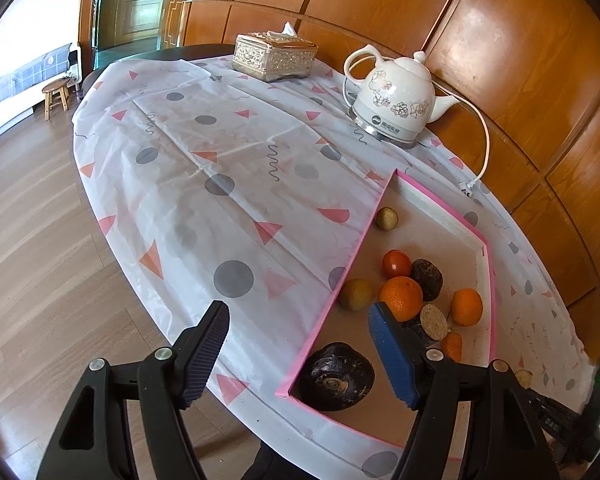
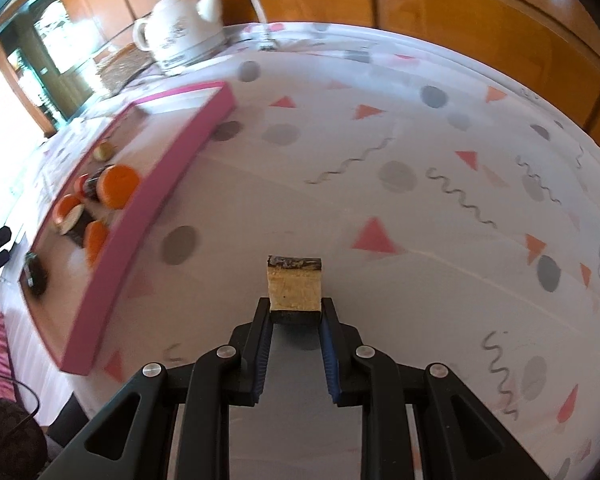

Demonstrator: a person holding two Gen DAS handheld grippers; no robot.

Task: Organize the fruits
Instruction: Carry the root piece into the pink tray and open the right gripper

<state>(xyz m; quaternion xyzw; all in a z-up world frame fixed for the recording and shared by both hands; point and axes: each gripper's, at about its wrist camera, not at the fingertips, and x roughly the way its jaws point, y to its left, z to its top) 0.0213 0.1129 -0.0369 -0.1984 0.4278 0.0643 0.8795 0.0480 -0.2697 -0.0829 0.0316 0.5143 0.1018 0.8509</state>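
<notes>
Pink-walled, the fruit tray point(image 2: 156, 216) lies at ten o'clock from your right gripper point(image 2: 295, 312), whose fingers clamp a tan, dark-rinded fruit chunk point(image 2: 295, 286) above the tablecloth point(image 2: 420, 208), while your left gripper point(image 1: 300, 352) hangs open and empty over the tray's near corner.

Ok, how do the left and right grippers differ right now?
The left gripper is open with nothing between its fingers; the right gripper is shut on a tan block with a dark top. The left gripper hangs over the near corner of the pink-edged tray of fruit; the right gripper is over bare tablecloth, with the tray off to its left. Both are black with blue ribbed pads.
</notes>
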